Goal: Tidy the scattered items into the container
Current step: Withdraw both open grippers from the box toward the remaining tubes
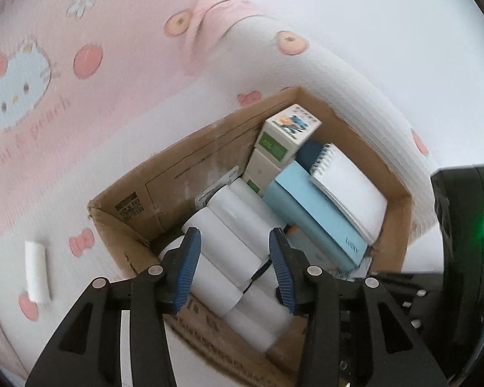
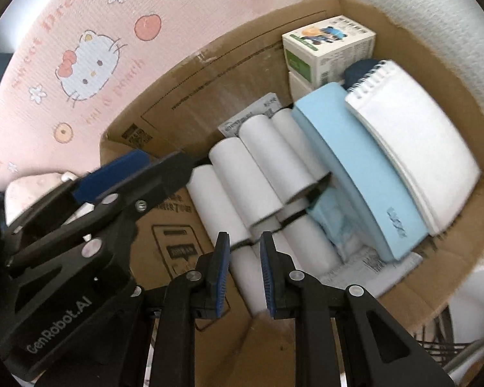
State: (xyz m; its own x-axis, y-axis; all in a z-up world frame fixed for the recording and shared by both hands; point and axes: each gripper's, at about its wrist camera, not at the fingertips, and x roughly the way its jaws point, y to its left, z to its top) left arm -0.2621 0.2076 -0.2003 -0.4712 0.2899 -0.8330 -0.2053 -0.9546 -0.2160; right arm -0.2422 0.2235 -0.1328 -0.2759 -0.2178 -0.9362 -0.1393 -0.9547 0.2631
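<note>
A brown cardboard box lies on a pink cartoon-cat sheet. In it are several white paper rolls, a light blue book, a white spiral notebook and small white-green cartons. My left gripper hovers open above the rolls, its blue pads apart and touching nothing. One more white roll lies on the sheet outside the box, to the left. In the right wrist view my right gripper is shut and empty over the rolls, beside the blue book.
The sheet spreads left of and behind the box, and a white ribbed cover rises on its far right side. The left gripper crosses the box's near left corner. The right unit's black housing stands close on the right.
</note>
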